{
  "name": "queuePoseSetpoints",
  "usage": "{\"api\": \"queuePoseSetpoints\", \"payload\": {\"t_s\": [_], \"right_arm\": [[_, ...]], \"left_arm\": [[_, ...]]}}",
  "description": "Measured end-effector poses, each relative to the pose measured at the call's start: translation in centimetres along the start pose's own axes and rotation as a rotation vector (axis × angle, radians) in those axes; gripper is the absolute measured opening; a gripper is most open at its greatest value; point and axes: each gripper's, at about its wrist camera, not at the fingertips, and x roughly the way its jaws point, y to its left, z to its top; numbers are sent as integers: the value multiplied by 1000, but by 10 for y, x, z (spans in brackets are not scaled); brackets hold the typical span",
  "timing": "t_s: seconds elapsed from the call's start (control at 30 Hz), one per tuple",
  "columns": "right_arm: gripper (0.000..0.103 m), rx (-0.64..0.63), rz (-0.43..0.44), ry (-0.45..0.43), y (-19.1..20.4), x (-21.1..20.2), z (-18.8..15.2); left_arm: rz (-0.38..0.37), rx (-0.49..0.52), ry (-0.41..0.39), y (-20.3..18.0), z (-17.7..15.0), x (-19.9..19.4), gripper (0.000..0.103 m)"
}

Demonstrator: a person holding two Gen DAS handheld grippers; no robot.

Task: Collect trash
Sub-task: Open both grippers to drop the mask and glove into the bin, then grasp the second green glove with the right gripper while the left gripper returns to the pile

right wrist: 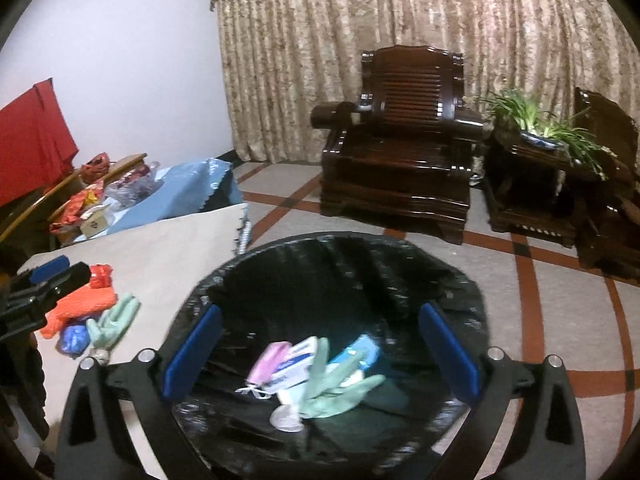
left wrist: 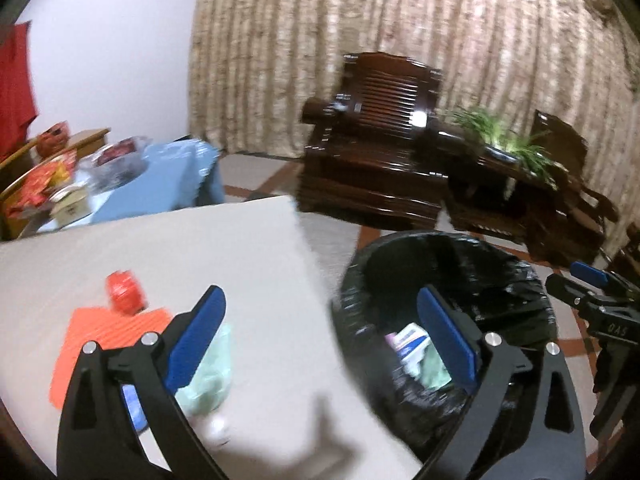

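A bin with a black liner (right wrist: pixel 452 280) stands by the table's right edge; it also shows in the left wrist view (left wrist: pixel 516 276). Inside lie a green glove (right wrist: pixel 340 384), a pink item (right wrist: pixel 270 360) and white-blue packets (right wrist: pixel 300 360). On the beige table (right wrist: pixel 168 256) lie a second green glove (right wrist: pixel 116 320), an orange mesh piece (right wrist: pixel 80 304), a red item (right wrist: pixel 100 274) and a blue wrapper (right wrist: pixel 74 338). My right gripper (right wrist: pixel 320 350) is open and empty above the bin. My left gripper (left wrist: pixel 320 332) is open and empty over the table's edge, the glove (left wrist: pixel 208 376) by its left finger.
A dark wooden armchair (right wrist: pixel 400 152) and a side table with a plant (right wrist: pixel 548 136) stand before the curtain. A blue-covered table with clutter (right wrist: pixel 132 196) sits at the back left. The floor is tiled with red lines.
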Motion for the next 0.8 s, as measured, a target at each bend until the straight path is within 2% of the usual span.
{"api": "queuePoseSetpoints", "payload": {"t_s": [0.47,0.8], "right_arm": [[97,-117,149,12,93,15,-1],[97,-210,266,27,164,30,-4]], "left_arm": [[206,-132,-11,90,-32,-60,94],[316,-195,-5,138,-48,-79,94]]}}
